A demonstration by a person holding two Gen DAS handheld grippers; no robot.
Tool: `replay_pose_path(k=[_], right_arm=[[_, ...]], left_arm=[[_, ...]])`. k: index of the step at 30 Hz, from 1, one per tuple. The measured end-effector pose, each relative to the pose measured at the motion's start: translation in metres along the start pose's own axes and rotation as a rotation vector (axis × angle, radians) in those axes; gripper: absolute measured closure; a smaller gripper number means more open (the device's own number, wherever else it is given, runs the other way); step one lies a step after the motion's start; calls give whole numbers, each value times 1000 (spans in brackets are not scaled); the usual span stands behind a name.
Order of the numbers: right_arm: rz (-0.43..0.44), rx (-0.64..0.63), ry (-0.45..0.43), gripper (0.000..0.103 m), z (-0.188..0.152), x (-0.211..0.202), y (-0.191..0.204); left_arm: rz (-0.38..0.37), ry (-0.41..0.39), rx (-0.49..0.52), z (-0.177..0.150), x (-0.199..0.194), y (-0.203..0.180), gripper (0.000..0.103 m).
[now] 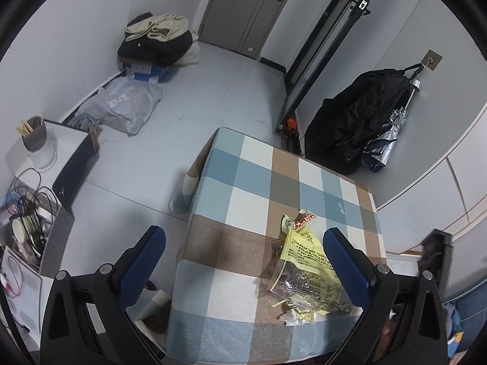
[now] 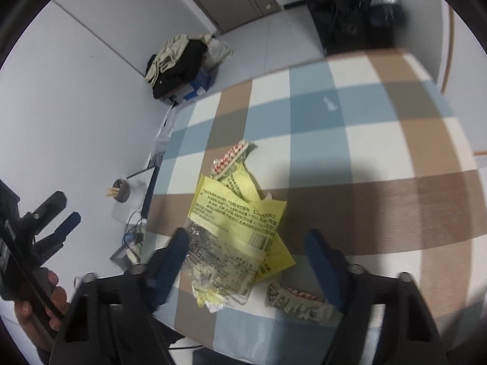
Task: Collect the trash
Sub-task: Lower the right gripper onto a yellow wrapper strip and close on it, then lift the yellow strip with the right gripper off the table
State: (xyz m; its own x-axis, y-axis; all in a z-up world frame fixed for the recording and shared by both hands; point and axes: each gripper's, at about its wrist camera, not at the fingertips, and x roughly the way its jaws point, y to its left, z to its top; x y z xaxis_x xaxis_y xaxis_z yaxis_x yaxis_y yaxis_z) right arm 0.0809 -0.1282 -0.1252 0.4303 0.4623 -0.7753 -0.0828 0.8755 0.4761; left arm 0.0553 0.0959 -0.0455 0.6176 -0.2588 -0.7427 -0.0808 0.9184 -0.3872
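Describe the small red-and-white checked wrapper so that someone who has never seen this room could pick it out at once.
Find the table under the checked cloth of blue, brown and white squares. Near its front edge lies a heap of wrappers topped by a large yellow printed wrapper. The red-and-white checked wrapper sits at the heap's far end; its tiny red checks set it apart from its yellow and clear neighbours.

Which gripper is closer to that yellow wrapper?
Right. The right gripper straddles the yellow wrapper, one finger at its clear end; the left gripper hangs open beside it.
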Motion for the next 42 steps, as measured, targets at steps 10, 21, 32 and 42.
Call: replay_pose_path(k=[10,21,32,42], right_arm=[[1,62,33,63,4,21,-17],[10,36,-25,92,6,9,-15],[151,3,-153,96,6,-33,-8],[112,61,-269,96,13,-75,-36]], left_arm=[[-25,50,0,2,13,-4,1],[1,86,-22,1,25,-1,1],[33,119,-32,0,42,0,1],[-5,242,64,-8,84,-28,1]])
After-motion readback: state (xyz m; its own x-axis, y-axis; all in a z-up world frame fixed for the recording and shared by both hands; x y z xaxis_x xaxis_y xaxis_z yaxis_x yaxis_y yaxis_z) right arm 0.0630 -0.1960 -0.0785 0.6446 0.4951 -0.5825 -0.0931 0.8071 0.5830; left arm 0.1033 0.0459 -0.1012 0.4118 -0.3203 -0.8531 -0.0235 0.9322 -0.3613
